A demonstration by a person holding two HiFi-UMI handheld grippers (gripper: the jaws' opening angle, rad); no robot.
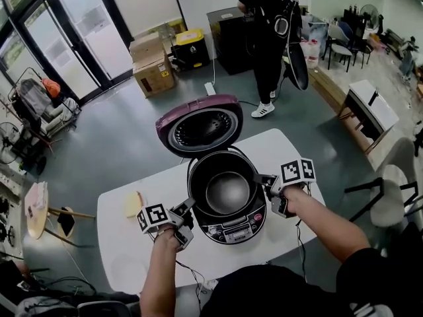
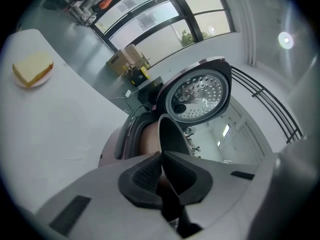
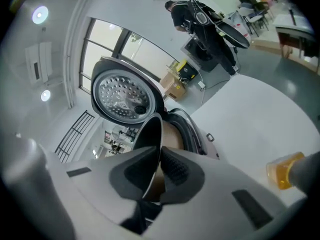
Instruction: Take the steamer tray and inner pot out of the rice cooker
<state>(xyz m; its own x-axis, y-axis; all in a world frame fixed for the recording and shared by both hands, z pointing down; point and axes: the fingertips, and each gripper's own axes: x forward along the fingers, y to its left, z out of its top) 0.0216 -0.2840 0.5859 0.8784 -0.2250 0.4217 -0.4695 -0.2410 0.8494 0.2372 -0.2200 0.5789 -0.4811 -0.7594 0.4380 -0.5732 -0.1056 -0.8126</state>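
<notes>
Left tongs (image 2: 161,156), right tongs (image 3: 158,151) pinching inner pot (image 2: 173,134) rim, unclear overhead

L tongs (image 2: 161,158) tight on inner pot (image 2: 172,134)

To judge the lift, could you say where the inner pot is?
Head view, centre: the inner pot sits in the open rice cooker, its rim clamped by the left gripper and right gripper.
</notes>
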